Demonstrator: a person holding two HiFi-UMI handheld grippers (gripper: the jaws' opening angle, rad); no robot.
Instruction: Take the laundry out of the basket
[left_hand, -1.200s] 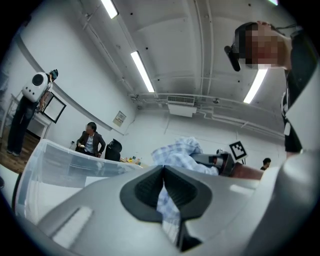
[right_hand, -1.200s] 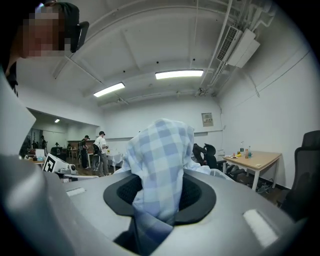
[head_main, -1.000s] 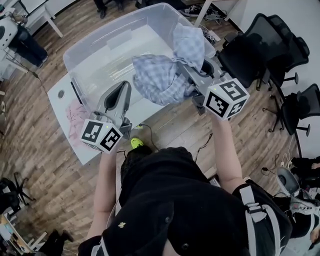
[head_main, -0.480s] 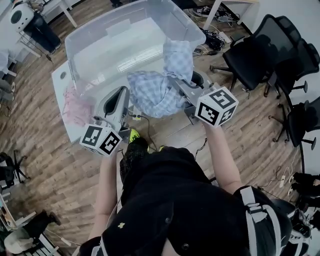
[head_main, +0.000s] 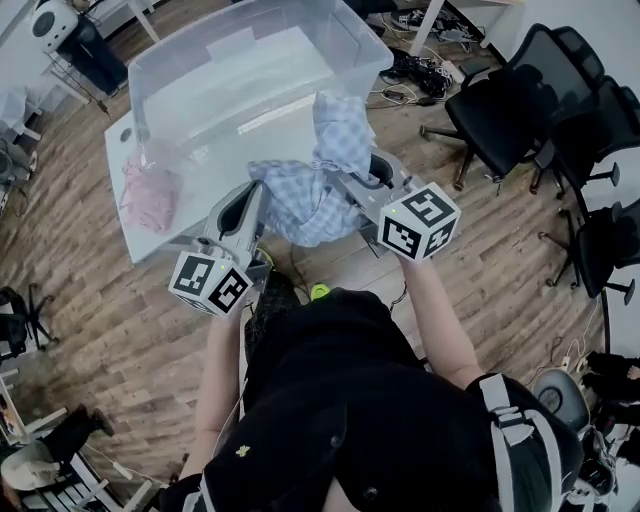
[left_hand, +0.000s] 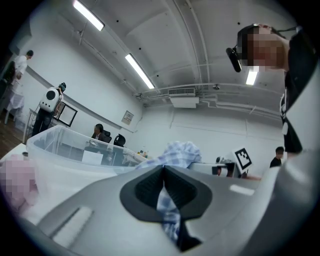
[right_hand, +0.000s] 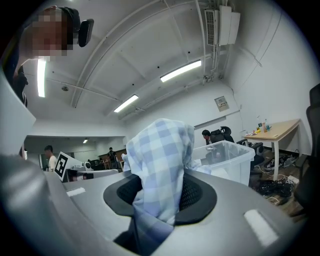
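Observation:
A blue checked cloth (head_main: 310, 195) hangs in the air between my two grippers, in front of the clear plastic basket (head_main: 170, 75) on the white table (head_main: 160, 240). My left gripper (head_main: 250, 192) is shut on a thin edge of the cloth (left_hand: 177, 152), which runs down between its pads (left_hand: 145, 187). My right gripper (head_main: 345, 178) is shut on a thicker bunch of the same cloth (right_hand: 160, 160), which bulges up over its jaws. A pink garment (head_main: 148, 190) lies on the table to the left of the basket. The basket's inside looks bare from above.
Black office chairs (head_main: 520, 100) stand at the right, with cables (head_main: 415, 65) on the wooden floor beyond the table. Another white desk (head_main: 440, 15) is at the far right. The basket (right_hand: 225, 157) shows to the right in the right gripper view. People sit in the background.
Both grippers have drawn the checked cloth back from the basket's rim towards the person. More of the pink garment on the table's left shows now.

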